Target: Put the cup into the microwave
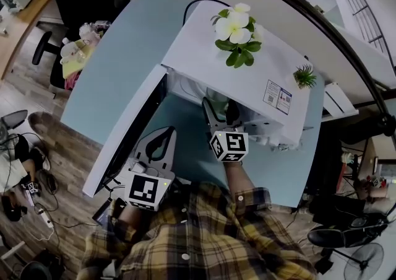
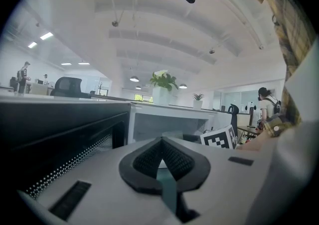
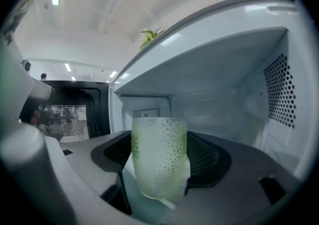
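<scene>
The right gripper has its fingers clamped on a pale green dimpled cup, held upright inside the open microwave. The left gripper, fingers pressed together on nothing, hangs beside the microwave door.

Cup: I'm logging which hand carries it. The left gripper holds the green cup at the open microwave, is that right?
Not the left. The right gripper holds the green cup at the open microwave; the right gripper view shows its jaws closed on it. The left gripper has its jaws together, empty.
</scene>
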Available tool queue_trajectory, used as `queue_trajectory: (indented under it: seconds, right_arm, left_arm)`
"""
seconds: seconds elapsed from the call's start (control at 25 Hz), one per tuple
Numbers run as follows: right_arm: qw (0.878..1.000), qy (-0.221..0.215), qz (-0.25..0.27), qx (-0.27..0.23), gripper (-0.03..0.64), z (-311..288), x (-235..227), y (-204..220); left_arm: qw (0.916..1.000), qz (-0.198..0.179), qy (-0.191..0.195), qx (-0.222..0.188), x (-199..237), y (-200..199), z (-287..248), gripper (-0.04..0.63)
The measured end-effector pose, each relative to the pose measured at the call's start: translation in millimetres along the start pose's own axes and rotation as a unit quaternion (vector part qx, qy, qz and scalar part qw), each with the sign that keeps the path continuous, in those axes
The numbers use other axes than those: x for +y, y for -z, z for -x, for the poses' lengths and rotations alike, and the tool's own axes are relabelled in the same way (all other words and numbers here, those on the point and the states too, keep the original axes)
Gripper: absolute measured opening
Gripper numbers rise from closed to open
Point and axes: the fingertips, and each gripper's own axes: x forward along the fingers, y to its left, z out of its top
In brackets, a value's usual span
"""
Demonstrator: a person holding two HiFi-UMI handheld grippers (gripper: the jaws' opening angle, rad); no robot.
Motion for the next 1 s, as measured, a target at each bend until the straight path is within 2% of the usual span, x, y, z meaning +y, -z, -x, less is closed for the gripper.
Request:
queue_trajectory:
  seconds: [0.24, 0.4, 1.0]
  right_arm:
    - [1.0, -0.003, 0.007, 0.022, 0.344, 1, 1, 9]
    - [0.999, 0.003, 0.014, 0.046, 0.311, 3, 1, 22]
    - [0.998, 0.017, 0.022, 0.062, 0.295, 3, 0, 26]
  left_arm:
    - [1.0, 0.002, 0.007, 0.002, -5, 4, -3, -0.011]
    - [0.9999, 0.002, 0.01, 0.004, -6, 4, -4, -0.01]
    - [1.0, 0.003, 0.003, -0.002, -2, 5, -1, -0.011]
